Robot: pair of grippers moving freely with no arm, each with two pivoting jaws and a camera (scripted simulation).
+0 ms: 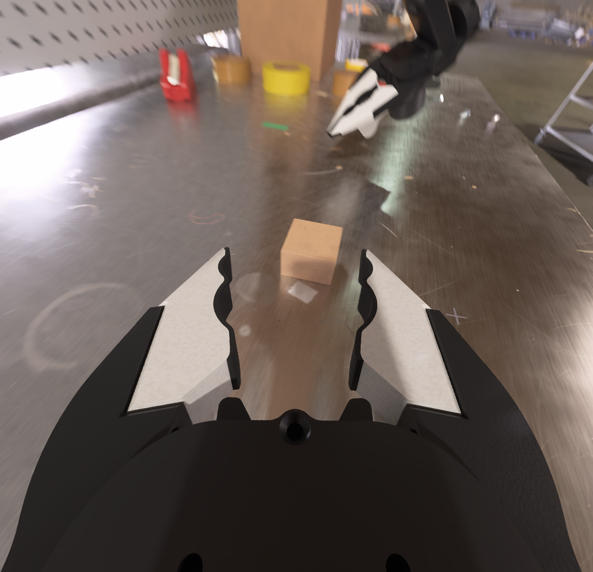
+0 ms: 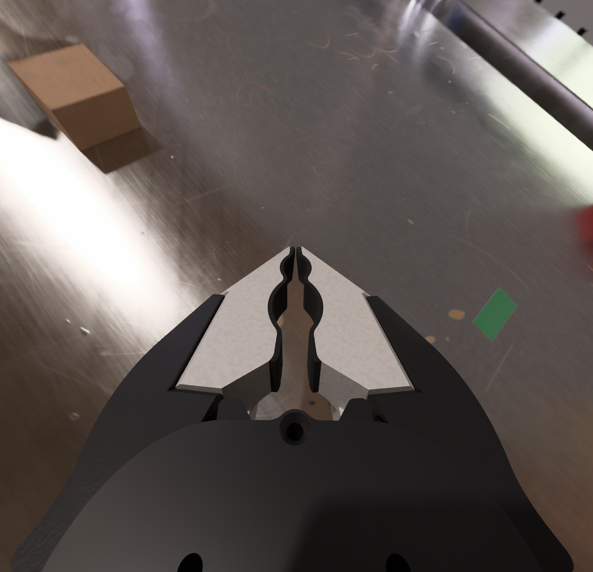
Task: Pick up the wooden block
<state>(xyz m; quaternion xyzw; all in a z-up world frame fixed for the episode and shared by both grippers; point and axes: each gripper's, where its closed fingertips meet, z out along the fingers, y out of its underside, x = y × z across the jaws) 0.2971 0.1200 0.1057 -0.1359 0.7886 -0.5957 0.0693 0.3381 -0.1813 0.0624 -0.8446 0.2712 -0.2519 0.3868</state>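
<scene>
The wooden block [image 1: 310, 255] is a small light-brown cube resting on the scratched metal table [image 1: 160, 203]. My left gripper [image 1: 295, 251] is open and empty, and the block sits just beyond the fingertips, slightly right of centre between them. The block also shows in the right wrist view [image 2: 80, 98] at the upper left, far from my right gripper [image 2: 295, 248]. My right gripper is shut and empty, hovering above the table. It also shows in the left wrist view [image 1: 333, 133] at the upper right, tips pointing down toward the table.
At the table's back stand a red tool [image 1: 176, 75], a yellow tape roll [image 1: 285, 77], brown tape rolls [image 1: 231, 69] and a tall cardboard box [image 1: 288, 21]. A green tape mark [image 2: 494, 313] lies on the table. A pegboard wall [image 1: 96, 21] runs along the left; a metal step ladder [image 1: 564, 120] stands off the right edge.
</scene>
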